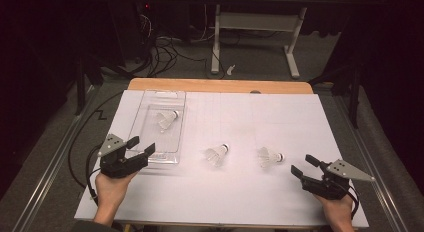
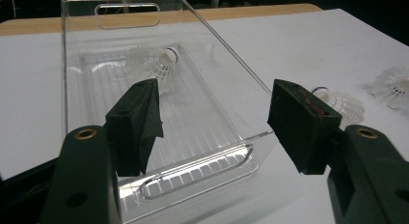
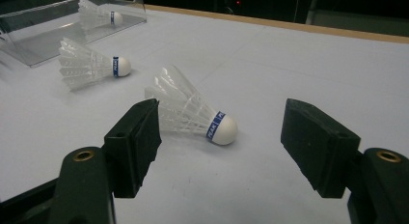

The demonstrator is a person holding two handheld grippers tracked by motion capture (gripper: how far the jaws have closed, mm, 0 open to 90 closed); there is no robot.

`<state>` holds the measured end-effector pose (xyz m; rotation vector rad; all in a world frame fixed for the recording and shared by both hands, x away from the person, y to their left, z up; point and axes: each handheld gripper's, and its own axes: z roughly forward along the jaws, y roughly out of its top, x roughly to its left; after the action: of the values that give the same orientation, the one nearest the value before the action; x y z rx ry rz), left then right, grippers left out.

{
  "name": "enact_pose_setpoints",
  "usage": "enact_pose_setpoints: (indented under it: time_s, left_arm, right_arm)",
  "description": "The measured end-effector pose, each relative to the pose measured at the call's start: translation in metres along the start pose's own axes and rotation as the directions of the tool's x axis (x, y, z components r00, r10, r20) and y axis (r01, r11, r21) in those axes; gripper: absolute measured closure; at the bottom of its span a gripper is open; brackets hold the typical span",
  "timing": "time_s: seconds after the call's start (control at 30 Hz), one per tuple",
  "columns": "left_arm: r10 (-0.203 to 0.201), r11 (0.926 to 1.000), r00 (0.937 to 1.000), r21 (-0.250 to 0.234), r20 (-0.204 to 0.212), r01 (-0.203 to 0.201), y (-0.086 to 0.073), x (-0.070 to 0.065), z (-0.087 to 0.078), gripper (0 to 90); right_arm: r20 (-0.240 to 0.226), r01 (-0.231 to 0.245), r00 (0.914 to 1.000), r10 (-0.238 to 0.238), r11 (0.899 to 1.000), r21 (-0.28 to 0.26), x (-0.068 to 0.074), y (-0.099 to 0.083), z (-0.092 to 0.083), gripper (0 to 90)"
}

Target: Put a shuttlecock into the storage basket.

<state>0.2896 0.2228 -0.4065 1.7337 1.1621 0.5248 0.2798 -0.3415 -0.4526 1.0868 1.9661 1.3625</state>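
Observation:
Three white shuttlecocks lie on the white table. One shuttlecock (image 1: 166, 119) (image 2: 155, 64) (image 3: 99, 15) rests inside a clear plastic tray (image 1: 150, 99) (image 2: 82, 31) (image 3: 29, 45) at the left. A second shuttlecock (image 1: 217, 154) (image 3: 91, 65) (image 2: 343, 104) lies mid-table. The third shuttlecock (image 1: 269, 156) (image 3: 193, 111) (image 2: 393, 86) lies right of it. My left gripper (image 1: 141, 146) (image 2: 214, 125) is open at the tray's near end, empty. My right gripper (image 1: 304, 166) (image 3: 222, 147) is open just short of the third shuttlecock, its jaws wide and empty.
The white table surface (image 1: 235, 192) ends at a wooden edge strip (image 1: 220, 85) at the far side. Beyond it stand a white table frame (image 1: 252, 27) and tangled cables (image 1: 160, 52) on the floor. Metal rails (image 1: 50, 157) run along both table sides.

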Motion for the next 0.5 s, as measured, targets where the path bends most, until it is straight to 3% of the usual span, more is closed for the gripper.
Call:
enact_pose_setpoints:
  time_s: [0.5]
  left_arm:
    - [-0.004, 1.0000, 0.9998, 0.000, 0.020, 0.004, -0.012, -0.005, -0.003, 36.5]
  right_arm:
    - [0.001, 0.002, 1.0000, -0.002, 1.000, -0.001, 0.000, 0.000, 0.000, 30.7]
